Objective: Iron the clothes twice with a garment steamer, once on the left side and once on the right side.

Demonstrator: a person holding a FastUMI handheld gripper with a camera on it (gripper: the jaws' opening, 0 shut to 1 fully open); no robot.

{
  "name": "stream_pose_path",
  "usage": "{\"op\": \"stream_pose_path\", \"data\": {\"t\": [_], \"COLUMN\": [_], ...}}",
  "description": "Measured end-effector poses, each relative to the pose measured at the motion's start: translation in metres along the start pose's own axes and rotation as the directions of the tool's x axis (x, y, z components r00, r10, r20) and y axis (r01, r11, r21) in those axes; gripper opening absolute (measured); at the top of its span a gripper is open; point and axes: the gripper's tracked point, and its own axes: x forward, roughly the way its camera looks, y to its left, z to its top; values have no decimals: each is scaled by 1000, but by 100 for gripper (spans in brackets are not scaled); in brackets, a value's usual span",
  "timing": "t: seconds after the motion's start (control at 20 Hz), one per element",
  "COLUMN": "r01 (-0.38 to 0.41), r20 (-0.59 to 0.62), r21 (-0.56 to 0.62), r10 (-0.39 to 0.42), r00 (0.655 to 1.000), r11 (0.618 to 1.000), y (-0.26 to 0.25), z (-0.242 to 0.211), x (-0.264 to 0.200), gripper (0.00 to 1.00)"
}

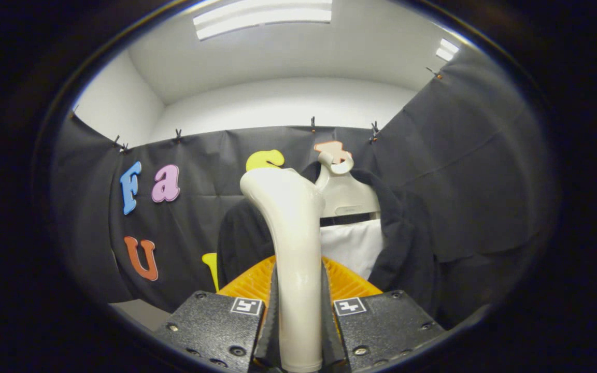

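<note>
My gripper (pixel 298 305) is shut on the cream handle of the garment steamer (pixel 290 233), which rises upright between the fingers and bends left at its top. Beyond it hangs a black jacket (pixel 407 243) on a cream hanger (pixel 342 194), with a white lining or shirt (pixel 353 246) showing at its open front. The steamer head stands in front of the jacket's left half and hides part of it. I cannot tell whether the head touches the cloth.
The black cloth wall (pixel 474 171) of the booth runs behind the jacket and along the right side. White walls and ceiling lights (pixel 262 18) are above. A pale floor patch (pixel 143 311) shows below left.
</note>
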Motion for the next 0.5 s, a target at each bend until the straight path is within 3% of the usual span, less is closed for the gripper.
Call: {"op": "stream_pose_path", "data": {"t": [0.5], "r01": [8], "r20": [-94], "r21": [-48], "r10": [-13], "r00": [995], "r11": [999], "y": [-8], "z": [-68], "x": [-24], "gripper": [37]}}
